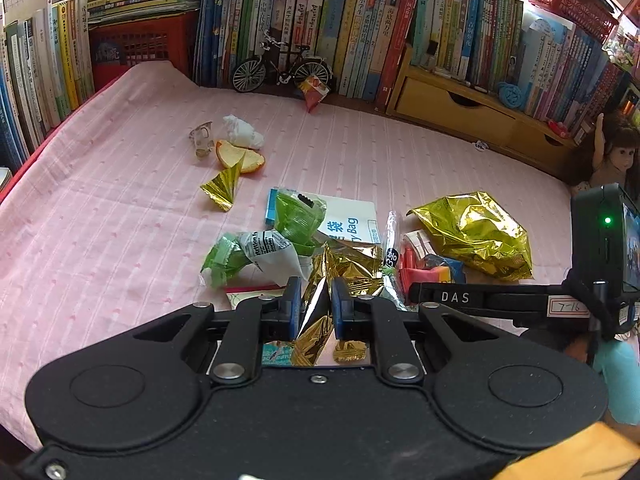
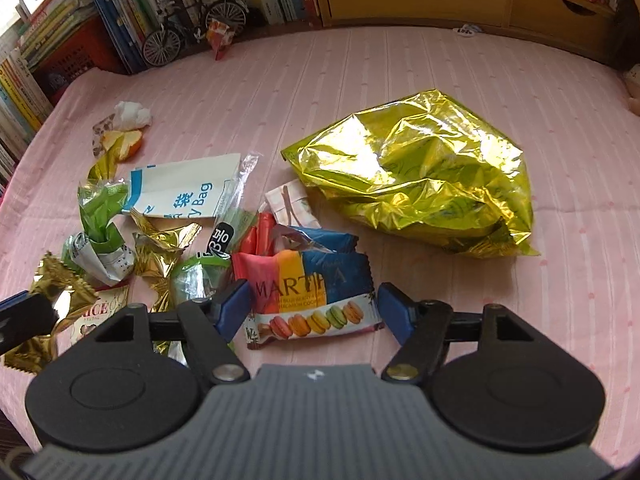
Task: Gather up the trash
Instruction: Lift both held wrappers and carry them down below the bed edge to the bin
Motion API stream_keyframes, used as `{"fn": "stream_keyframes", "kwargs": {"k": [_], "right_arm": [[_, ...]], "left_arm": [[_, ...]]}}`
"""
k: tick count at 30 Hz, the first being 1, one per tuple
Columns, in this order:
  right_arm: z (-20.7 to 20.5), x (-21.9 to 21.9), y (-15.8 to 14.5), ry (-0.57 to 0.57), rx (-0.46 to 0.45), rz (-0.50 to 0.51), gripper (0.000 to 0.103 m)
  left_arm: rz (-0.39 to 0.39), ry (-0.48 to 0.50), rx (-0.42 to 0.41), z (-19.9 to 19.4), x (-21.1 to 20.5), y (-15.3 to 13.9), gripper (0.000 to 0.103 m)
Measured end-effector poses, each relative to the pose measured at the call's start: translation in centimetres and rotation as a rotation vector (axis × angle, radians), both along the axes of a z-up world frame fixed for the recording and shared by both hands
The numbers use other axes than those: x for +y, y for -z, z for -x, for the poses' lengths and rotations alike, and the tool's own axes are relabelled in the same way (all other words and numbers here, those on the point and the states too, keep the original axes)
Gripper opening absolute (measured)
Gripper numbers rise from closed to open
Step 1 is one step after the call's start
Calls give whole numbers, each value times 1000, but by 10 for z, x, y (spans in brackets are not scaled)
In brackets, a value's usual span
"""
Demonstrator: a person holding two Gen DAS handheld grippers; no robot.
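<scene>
My left gripper (image 1: pixel 316 285) is shut on a crumpled gold foil wrapper (image 1: pixel 314 332), which hangs between its blue pads just above the litter pile. In the right wrist view that gripper (image 2: pixel 24 312) enters at the left edge with the same gold wrapper (image 2: pixel 60 292). My right gripper (image 2: pixel 314 310) is open and low over the pink cloth (image 2: pixel 440 72). A flat macaron biscuit wrapper (image 2: pixel 312 292) lies between its fingers. Green wrappers (image 1: pixel 296 212), a white paper bag (image 2: pixel 180 188) and a large gold foil bag (image 2: pixel 420 172) lie close by.
Further back lie an orange peel (image 1: pixel 240 156), a white tissue (image 1: pixel 244 132) and a small gold wrapper (image 1: pixel 222 188). A red snack packet (image 1: pixel 314 90) leans by a model bicycle (image 1: pixel 280 66). Books (image 1: pixel 360 20), wooden drawers (image 1: pixel 460 108) and a doll (image 1: pixel 616 156) border the cloth.
</scene>
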State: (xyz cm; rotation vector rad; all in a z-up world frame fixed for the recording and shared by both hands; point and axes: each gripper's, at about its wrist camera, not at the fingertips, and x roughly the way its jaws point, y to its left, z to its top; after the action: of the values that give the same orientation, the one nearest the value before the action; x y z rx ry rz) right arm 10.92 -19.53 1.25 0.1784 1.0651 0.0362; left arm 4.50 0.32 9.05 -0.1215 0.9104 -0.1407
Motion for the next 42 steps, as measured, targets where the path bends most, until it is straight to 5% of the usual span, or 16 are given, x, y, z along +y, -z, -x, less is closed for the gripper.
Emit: {"fn": "stream_keyframes", "kwargs": {"k": [5,7,12,27,42], "right_arm": [[13,4,-11,-43,-36,-21,53],[22,4,-16,-51,-38,-15,29],[45,-1,-33,-33,-38,-17,16],[135,8,-82,-26,-97,18,15],[245,68,-101,-44,-151,-36,16]], "left_arm": [[13,-26,5,9,12,-3,15],[15,-27,4,14,14,-5,15],[23,-21,-12,31,20,-16,15],[87,-46,-74,105,66,-49,15],[91,-6,-25,196,125,-37,15]]}}
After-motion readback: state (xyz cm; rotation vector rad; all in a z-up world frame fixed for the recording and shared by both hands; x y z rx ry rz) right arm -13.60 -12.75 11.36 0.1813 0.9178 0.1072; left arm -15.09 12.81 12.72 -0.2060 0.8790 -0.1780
